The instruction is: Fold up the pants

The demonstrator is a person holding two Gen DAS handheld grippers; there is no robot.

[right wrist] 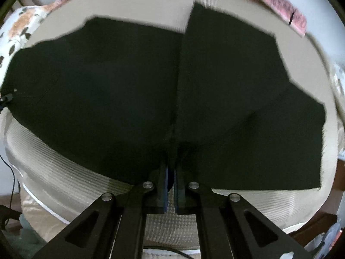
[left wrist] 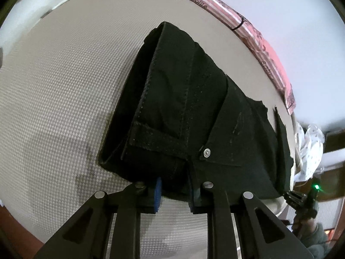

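Black pants (left wrist: 194,108) lie folded lengthwise on a beige textured mattress (left wrist: 64,86). In the left wrist view their waistband end, with a silver rivet (left wrist: 207,152), is nearest. My left gripper (left wrist: 175,192) is shut on that waistband edge, and cloth fills the gap between its blue pads (left wrist: 158,194). In the right wrist view the pants (right wrist: 129,86) spread wide and dark over the mattress (right wrist: 64,172). My right gripper (right wrist: 170,179) points down and is shut on a pinch of their near edge. That gripper (left wrist: 301,198), with a green light, also shows at the pants' far right end.
A pink striped printed cloth (left wrist: 265,49) (right wrist: 280,4) runs along the far side of the mattress. A floral pillow (right wrist: 19,28) lies at the back left. White crumpled fabric (left wrist: 310,144) hangs off the right edge. A grey sleeve (left wrist: 317,237) is behind the other gripper.
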